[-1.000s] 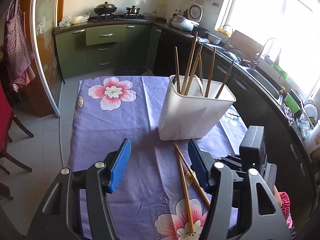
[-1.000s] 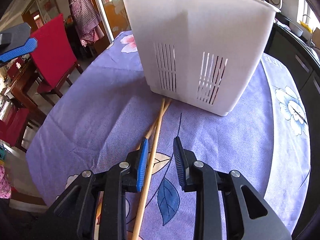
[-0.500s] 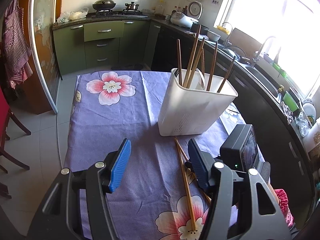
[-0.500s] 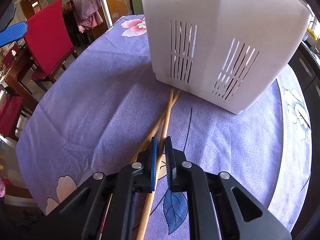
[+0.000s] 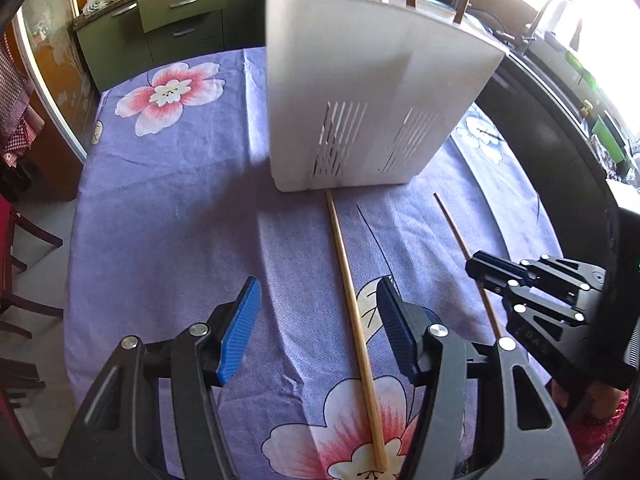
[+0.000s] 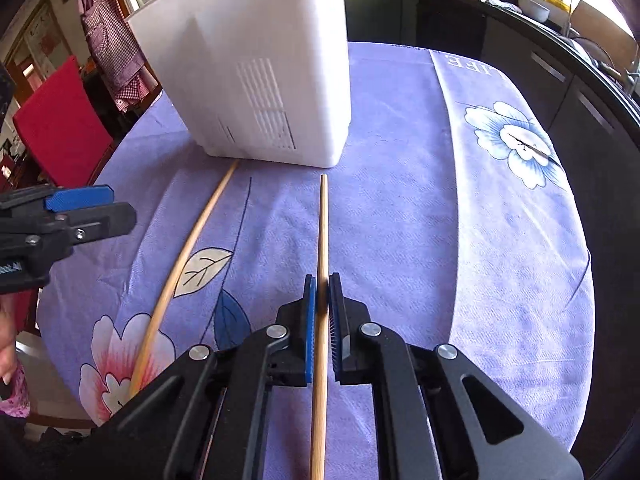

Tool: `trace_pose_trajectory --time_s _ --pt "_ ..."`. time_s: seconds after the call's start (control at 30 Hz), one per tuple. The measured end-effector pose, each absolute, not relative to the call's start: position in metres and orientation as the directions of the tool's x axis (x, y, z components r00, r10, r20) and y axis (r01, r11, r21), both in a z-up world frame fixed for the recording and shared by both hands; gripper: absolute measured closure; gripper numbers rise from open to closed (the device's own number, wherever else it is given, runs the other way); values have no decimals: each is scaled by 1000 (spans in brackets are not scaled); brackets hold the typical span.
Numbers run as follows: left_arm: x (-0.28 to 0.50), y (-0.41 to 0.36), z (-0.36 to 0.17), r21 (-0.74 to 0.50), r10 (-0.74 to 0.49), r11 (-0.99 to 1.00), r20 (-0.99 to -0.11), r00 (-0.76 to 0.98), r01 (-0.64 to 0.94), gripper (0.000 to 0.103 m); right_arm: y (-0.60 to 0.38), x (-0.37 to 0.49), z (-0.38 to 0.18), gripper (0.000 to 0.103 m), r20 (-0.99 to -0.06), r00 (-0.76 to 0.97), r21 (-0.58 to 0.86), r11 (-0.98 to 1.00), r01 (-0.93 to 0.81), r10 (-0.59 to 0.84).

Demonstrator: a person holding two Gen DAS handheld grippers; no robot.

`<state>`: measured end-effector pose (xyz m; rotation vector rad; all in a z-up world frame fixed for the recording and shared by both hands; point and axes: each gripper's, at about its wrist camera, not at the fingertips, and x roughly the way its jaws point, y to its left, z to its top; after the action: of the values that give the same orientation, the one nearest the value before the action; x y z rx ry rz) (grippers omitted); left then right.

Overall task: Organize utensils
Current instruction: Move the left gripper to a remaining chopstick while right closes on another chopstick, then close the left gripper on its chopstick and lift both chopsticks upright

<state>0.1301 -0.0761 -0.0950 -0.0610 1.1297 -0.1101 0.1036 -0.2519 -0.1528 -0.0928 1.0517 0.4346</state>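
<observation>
A white slotted utensil holder [image 5: 372, 92] stands on the purple flowered tablecloth [image 5: 168, 216] with several wooden chopsticks upright in it. My right gripper [image 6: 322, 284] is shut on one wooden chopstick [image 6: 322, 232], which points toward the holder [image 6: 256, 72]. That chopstick [image 5: 460, 240] and the right gripper [image 5: 532, 288] show at the right of the left wrist view. A second chopstick [image 5: 352, 292] lies on the cloth, its far tip at the holder's base. My left gripper [image 5: 316, 324] is open and low over it, the chopstick between the pads nearer the right pad. It also shows in the right wrist view [image 6: 188, 248].
Green kitchen cabinets [image 5: 160, 28] stand beyond the table's far end and a dark counter with a sink [image 5: 560, 40] runs along the right. Red chairs [image 6: 56, 124] stand by the table's left side. The table edge [image 6: 584, 280] curves close on the right.
My right gripper has shut on one chopstick and swung it away from the other, so the two no longer cross. My left gripper has dropped lower and closer to the holder, over the second chopstick.
</observation>
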Motion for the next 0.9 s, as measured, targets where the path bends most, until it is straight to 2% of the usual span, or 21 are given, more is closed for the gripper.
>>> trace_pose_trajectory --time_s 0.43,0.57,0.63,0.7,0.73,0.9 --pt "161 -92 -130 -23 -31 999 -939 341 27 48 -265 108 -155 96 -853 443 111 925 -363 276" --pt "162 -95 -133 -14 -25 999 -940 341 35 60 -268 112 -157 96 -859 440 102 930 -353 261" --pt "162 -95 -132 -16 -28 999 -939 344 39 70 -268 112 -158 96 -861 438 100 930 -353 258" --pt "162 -96 -131 -15 -32 999 -939 342 51 90 -267 117 -162 96 -865 432 99 930 -353 256" --pt "162 -96 -131 -19 -37 998 -940 339 58 94 -266 118 -162 95 -866 431 98 930 -354 255" --pt "157 -100 -131 -5 -34 996 -937 346 85 94 -259 127 -163 95 -873 417 94 927 -364 253"
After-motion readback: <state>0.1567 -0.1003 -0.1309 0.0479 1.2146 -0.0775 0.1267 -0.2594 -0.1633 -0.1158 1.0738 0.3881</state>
